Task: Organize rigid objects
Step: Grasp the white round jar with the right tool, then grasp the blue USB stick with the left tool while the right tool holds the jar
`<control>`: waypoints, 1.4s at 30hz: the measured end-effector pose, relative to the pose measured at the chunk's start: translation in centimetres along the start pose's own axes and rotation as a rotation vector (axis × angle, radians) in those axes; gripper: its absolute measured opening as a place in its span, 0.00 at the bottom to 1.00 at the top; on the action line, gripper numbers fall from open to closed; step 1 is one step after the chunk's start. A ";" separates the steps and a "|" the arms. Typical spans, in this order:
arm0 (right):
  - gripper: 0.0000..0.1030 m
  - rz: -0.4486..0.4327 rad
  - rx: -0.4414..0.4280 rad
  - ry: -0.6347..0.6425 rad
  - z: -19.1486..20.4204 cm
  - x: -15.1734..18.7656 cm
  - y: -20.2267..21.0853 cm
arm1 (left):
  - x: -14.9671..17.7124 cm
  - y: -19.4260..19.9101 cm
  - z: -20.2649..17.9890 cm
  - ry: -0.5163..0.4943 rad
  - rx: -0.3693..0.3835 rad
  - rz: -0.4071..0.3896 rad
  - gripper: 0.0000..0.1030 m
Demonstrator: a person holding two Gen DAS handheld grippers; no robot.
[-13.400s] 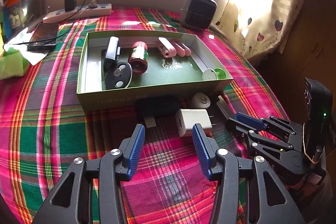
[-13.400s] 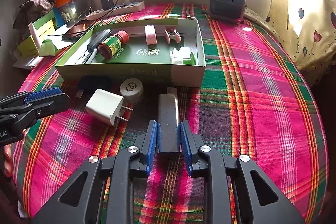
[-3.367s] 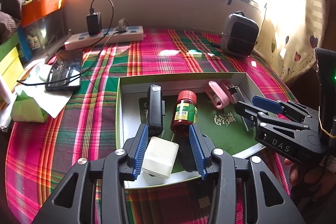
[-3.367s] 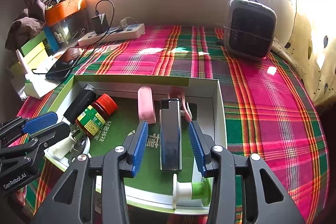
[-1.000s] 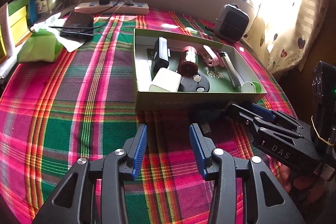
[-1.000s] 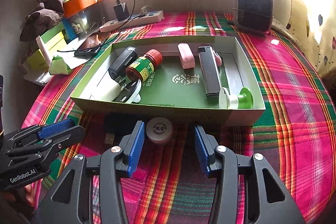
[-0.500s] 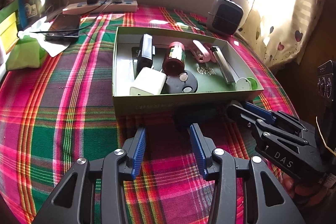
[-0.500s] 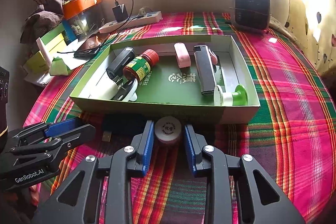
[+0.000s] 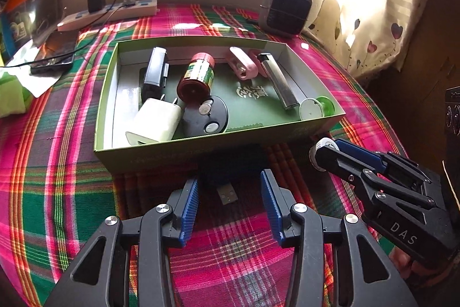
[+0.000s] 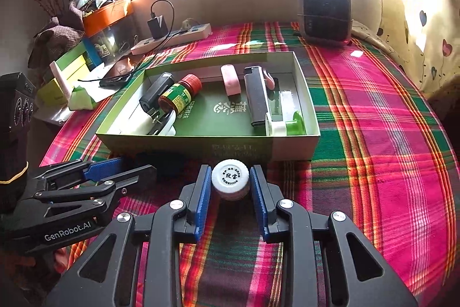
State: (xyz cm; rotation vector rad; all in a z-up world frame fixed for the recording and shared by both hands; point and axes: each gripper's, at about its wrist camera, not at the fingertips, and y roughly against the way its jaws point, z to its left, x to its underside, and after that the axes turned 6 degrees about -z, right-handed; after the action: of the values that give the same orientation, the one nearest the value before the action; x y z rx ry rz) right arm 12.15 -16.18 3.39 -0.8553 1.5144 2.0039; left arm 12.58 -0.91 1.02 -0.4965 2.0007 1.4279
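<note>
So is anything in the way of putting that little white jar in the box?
Only the box's near wall, right behind the jar. The right gripper must lift it over. Inside, the green floor in the middle looks free.

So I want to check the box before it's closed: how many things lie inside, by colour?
Black: 2, device and disc
Pink: 2, case and clip
White charger: 1
Silver lighter: 1
Red-capped bottle: 1
Green-and-white spool: 1
Total: 8
</note>
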 end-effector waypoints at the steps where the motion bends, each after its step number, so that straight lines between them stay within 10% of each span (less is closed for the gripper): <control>1: 0.29 -0.002 0.001 -0.003 -0.2 0.0 0.1 | 0.1 0.0 -0.2 -0.003 0.001 0.001 0.40; 17: 0.29 -0.024 0.024 -0.042 -2.5 0.5 1.8 | 1.8 0.8 -5.2 -0.100 0.089 0.022 0.40; 30: 0.29 -0.020 0.030 -0.073 -4.1 0.9 2.1 | -0.4 -0.1 -4.5 -0.135 -0.044 -0.021 0.40; 42: 0.29 -0.023 0.030 -0.094 -5.3 1.0 2.3 | 0.1 -1.4 -5.9 -0.139 0.030 0.025 0.40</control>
State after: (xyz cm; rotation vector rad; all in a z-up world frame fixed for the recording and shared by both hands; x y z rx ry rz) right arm 10.82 -21.88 3.16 -0.7529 1.4715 1.9716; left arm 11.73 -6.92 1.29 -0.3501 1.9208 1.4058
